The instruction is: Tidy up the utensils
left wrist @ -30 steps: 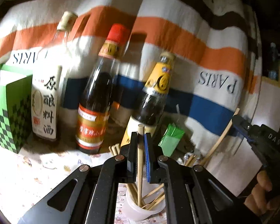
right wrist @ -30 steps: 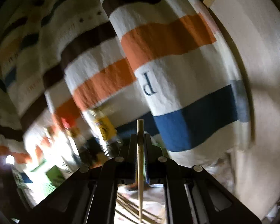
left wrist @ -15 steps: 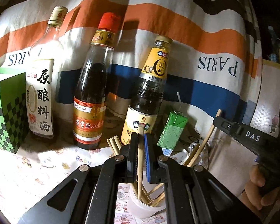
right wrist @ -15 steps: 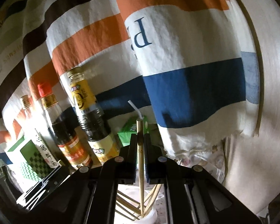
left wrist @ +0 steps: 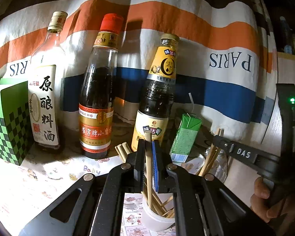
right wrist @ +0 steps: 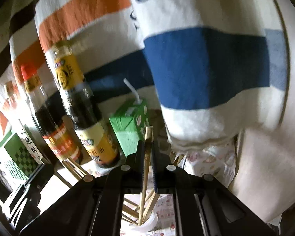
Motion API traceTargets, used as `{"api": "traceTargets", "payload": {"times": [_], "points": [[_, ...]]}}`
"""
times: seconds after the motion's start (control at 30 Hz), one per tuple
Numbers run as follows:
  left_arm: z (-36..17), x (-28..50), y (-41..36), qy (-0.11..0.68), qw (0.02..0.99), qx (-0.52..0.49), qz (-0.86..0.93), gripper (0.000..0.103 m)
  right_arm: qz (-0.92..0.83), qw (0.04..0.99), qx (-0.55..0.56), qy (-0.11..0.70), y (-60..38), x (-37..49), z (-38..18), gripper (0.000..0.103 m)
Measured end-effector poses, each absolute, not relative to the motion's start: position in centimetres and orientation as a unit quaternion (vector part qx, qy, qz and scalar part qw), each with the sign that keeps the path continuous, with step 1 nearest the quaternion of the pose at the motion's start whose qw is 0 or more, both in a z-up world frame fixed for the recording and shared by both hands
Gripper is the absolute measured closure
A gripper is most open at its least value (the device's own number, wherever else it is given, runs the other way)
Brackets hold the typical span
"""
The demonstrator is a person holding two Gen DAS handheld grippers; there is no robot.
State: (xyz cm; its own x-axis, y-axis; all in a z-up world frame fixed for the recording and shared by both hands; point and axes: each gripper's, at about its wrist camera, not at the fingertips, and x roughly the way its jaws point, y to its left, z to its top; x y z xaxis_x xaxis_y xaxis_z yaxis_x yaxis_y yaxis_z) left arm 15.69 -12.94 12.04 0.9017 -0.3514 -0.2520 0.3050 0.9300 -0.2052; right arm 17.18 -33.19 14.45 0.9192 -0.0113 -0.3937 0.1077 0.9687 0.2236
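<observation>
The hanging cloth [left wrist: 186, 29] has broad stripes of orange, white, blue and dark brown, with dark blue letters. At 9 o'clock the box [left wrist: 7, 122] shows a green and dark green checker pattern. The first bottle [left wrist: 46, 82] has a white label with black characters, the second bottle [left wrist: 100, 90] a red cap and a red-gold label, the third bottle [left wrist: 157, 90] a yellow label. The carton [left wrist: 184, 137] is green. The chopsticks [left wrist: 148, 167] are pale wood colour, the cup [left wrist: 157, 220] white. The left claw [left wrist: 149, 169] is black with a blue pad.
</observation>
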Motion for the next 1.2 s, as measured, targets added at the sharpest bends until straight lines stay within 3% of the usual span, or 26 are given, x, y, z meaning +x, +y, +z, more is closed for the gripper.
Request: {"api": "traceTargets", "payload": {"times": [0.73, 0.83, 0.9, 0.97, 1.03, 1.13, 1.2], "points": [[9.5, 17.7, -13.4, 0.178, 0.974, -0.051, -0.133, 0.095, -0.058, 0.954, 0.118, 0.27, -33.6, 19.2, 12.5, 0.095], [9.7, 17.4, -13.1, 0.176, 0.973, -0.062, -0.138, 0.085, -0.043, 0.954, 0.111, 0.275, -33.6, 19.2, 12.6, 0.095], [10.1, 16.9, -12.7, 0.166, 0.974, -0.067, -0.139, 0.069, -0.039, 0.959, 0.095, 0.264, -33.2, 18.8, 13.0, 0.087], [10.7, 16.3, -12.3, 0.152, 0.978, -0.064, -0.129, 0.062, -0.04, 0.964, 0.085, 0.247, -33.0, 17.9, 13.5, 0.072], [11.2, 15.7, -11.4, 0.141, 0.981, -0.067, -0.12, 0.056, -0.035, 0.969, 0.097, 0.226, -32.9, 16.9, 14.3, 0.047], [12.0, 15.0, -9.9, 0.133, 0.982, -0.069, -0.112, 0.051, -0.02, 0.975, 0.109, 0.195, -32.8, 15.3, 15.4, 0.043], [12.6, 14.3, -8.7, 0.124, 0.985, -0.062, -0.101, 0.041, -0.014, 0.979, 0.101, 0.179, -32.3, 14.4, 16.0, 0.039]]}}
